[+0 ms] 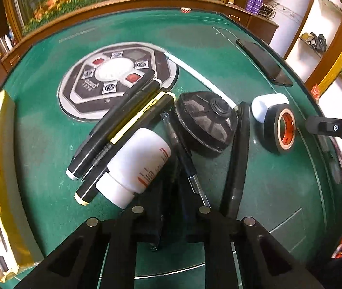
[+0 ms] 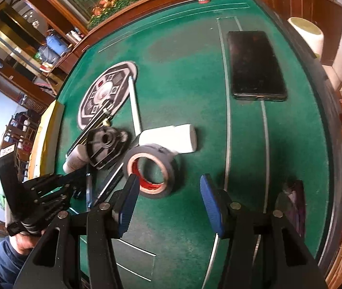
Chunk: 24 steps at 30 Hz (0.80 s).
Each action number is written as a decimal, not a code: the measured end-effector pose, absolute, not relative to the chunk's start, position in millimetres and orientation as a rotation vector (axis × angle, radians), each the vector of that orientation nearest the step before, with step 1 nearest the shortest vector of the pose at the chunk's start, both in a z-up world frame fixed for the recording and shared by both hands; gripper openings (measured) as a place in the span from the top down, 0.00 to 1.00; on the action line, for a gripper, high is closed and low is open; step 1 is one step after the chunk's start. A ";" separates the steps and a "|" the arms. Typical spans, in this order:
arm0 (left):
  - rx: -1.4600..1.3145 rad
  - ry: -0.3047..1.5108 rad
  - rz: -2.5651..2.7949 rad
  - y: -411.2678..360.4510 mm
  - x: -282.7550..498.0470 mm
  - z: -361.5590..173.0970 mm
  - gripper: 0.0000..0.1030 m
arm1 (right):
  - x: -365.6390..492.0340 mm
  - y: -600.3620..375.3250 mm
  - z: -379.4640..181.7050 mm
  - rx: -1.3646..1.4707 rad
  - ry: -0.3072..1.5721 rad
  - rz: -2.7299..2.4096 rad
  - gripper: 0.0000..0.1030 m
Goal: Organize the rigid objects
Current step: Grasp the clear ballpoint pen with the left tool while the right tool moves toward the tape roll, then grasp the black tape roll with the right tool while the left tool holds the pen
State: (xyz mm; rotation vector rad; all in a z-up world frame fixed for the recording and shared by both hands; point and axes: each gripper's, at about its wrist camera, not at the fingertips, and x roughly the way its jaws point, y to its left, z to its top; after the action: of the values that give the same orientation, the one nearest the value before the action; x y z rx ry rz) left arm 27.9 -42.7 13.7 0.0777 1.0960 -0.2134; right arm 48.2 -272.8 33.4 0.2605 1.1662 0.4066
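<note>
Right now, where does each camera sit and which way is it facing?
Left wrist: on the left hand-held gripper, facing steeply down at pens, a white bottle and a black round part on the green table; only its own shut black fingers show.
Right wrist: on the right hand-held gripper, jaws open, facing down at the tape roll and phone; the person's hand holding the left one shows.
Shared: green table, tape roll, white bottle, black round part, phone.

Perhaps "WINNING" on yellow-striped marker (image 1: pixel 132 120)
</note>
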 end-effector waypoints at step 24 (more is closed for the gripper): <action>-0.041 1.092 -0.116 -21.6 -3.5 12.8 0.90 | 60.8 -213.4 13.1 -0.053 1.173 0.398 0.39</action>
State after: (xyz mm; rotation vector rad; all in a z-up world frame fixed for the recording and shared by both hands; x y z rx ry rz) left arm -3.5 -21.6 12.8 -0.0407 1.0920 -0.1158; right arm 60.8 -213.4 13.1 -0.0531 1.1729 0.3979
